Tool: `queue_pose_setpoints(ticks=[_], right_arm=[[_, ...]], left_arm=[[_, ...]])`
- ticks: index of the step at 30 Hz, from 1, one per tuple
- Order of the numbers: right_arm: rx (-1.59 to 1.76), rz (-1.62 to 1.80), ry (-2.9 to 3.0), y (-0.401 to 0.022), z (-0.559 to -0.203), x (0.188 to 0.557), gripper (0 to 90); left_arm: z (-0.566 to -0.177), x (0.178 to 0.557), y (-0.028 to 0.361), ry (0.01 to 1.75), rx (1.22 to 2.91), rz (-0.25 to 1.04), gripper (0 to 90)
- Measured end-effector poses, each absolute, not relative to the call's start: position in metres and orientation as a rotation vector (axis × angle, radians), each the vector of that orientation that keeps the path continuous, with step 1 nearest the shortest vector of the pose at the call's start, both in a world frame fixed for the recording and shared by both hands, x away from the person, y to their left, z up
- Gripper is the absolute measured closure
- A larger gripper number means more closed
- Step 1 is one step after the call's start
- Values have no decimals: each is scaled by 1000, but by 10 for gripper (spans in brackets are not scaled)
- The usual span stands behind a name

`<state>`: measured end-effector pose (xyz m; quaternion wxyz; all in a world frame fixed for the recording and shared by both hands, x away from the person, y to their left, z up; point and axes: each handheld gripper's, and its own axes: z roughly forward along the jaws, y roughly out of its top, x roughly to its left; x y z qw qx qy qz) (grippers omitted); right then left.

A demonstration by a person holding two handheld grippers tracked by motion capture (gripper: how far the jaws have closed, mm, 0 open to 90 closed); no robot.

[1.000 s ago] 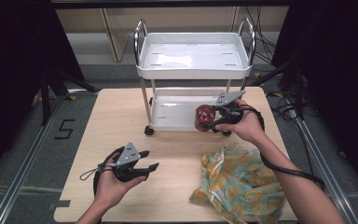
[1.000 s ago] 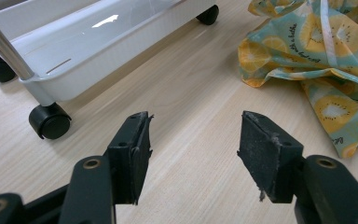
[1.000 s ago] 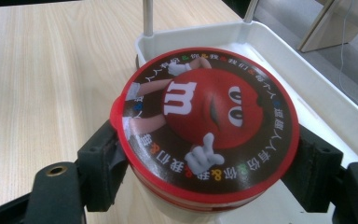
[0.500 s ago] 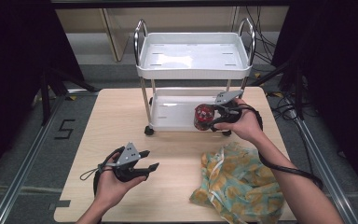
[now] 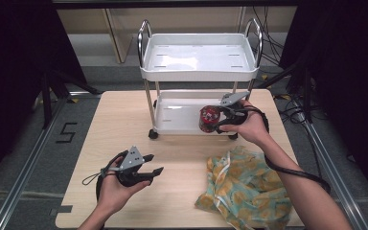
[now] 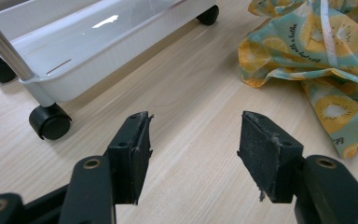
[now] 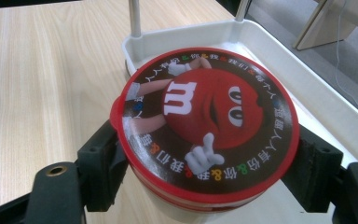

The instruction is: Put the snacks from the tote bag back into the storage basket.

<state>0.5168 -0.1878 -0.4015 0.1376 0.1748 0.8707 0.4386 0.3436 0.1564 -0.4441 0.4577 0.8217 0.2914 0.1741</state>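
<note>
A round tub with a red lid showing a red candy figure (image 7: pixel 209 121) sits between the jaws of my right gripper (image 7: pixel 205 158), which is shut on its sides. In the high view the tub (image 5: pixel 209 118) hangs at the front edge of the lower shelf of a small white cart (image 5: pixel 199 62), with my right gripper (image 5: pixel 216 120) holding it. My left gripper (image 5: pixel 152 164) rests low over the near left of the wooden table (image 5: pixel 115 124), its jaws apart with nothing between them. In the left gripper view, only bare tabletop lies in the left gripper (image 6: pixel 193 149) gap.
A yellow and teal fruit-print cloth bag (image 5: pixel 242 187) lies crumpled on the near right of the table, also seen as the bag (image 6: pixel 326 60) to the right in the left gripper view. The cart's black castors (image 6: pixel 50 122) stand on the tabletop. Dark floor and cables surround the table.
</note>
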Motion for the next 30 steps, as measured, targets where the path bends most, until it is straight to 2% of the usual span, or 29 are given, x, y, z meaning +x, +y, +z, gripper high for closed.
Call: queue_pose_setpoints(ticks=[30], right_arm=[[533,1272,2512,-180,-403,523,263]], left_arm=[[-443,345,158,690,2032,454,426]])
